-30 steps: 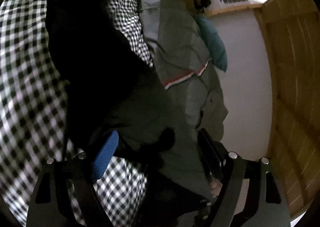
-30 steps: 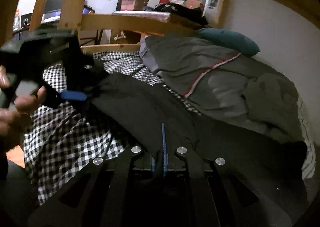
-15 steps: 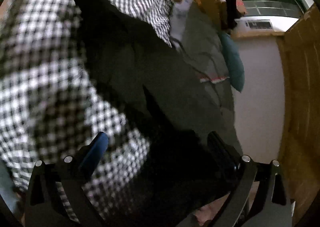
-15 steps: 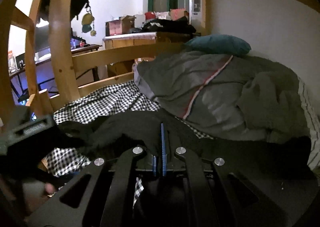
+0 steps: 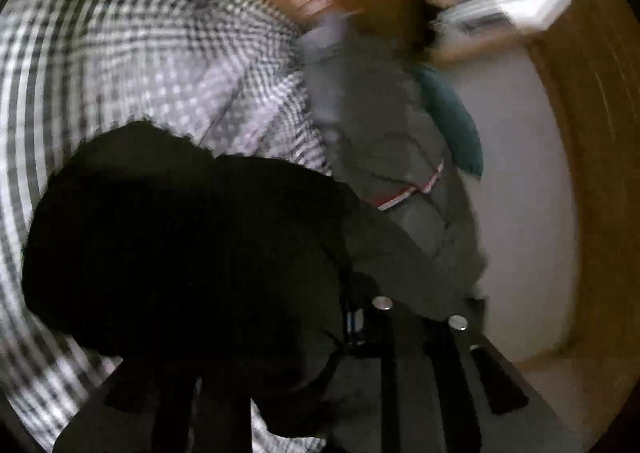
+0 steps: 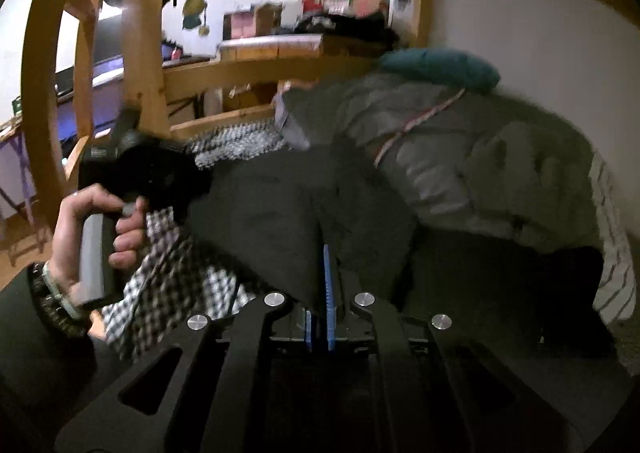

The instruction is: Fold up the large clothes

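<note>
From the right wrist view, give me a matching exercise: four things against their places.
Things:
1. dark garment
2. teal pillow
3. grey quilt with a red stripe
4. black-and-white checked sheet

Places:
A. against the white wall
B. under the garment
C. pinched in the right gripper
D. bunched below the pillow

Pairs: 1-C, 2-A, 3-D, 4-B

A bedroom at home: ahead of the claw lies a bed with a checked sheet (image 6: 172,277), a rumpled grey duvet (image 6: 480,157) and a teal pillow (image 6: 440,67), framed by wooden bunk posts (image 6: 140,33).
</note>
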